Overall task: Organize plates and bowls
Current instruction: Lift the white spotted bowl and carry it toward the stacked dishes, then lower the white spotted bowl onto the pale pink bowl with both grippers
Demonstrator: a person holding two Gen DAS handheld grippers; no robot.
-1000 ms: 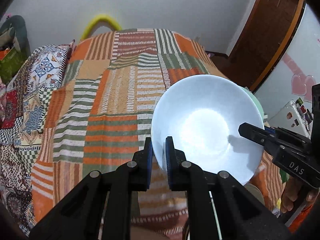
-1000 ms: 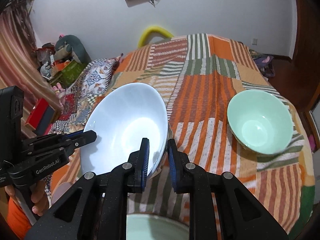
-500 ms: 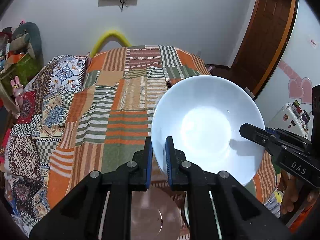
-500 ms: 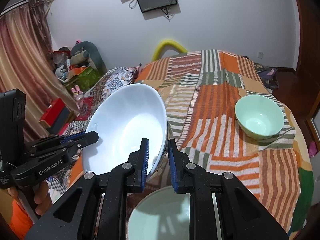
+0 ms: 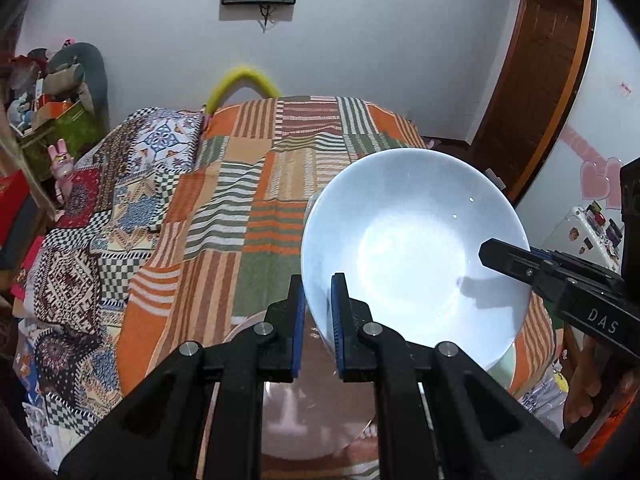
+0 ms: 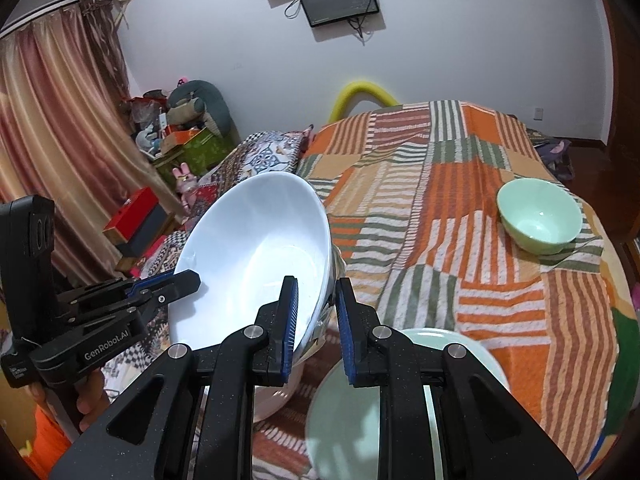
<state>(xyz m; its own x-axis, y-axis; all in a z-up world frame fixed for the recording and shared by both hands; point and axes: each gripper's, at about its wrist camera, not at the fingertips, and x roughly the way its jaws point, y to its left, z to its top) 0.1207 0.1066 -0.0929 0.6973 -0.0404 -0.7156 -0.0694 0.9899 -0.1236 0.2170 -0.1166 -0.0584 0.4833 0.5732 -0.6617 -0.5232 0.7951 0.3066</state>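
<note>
A large white bowl (image 5: 412,256) hangs tilted in the air above the patchwork bed. My left gripper (image 5: 318,320) is shut on its near rim. My right gripper (image 6: 316,320) holds the opposite rim of the white bowl (image 6: 256,256), with its jaws parted a little wider than the rim. A pink plate (image 5: 316,412) lies below the bowl in the left wrist view. A pale green plate (image 6: 352,408) lies under my right gripper. A small green bowl (image 6: 538,218) stands on the bed at the right.
The striped orange and green quilt (image 5: 260,208) covers the bed (image 6: 440,240). Boxes and soft toys (image 6: 176,136) pile up at the left by a curtain. A wooden door (image 5: 536,80) is at the right.
Both grippers have lifted the white bowl higher and pulled back from the bed; the plates below have come into view. My right gripper's jaws have opened slightly.
</note>
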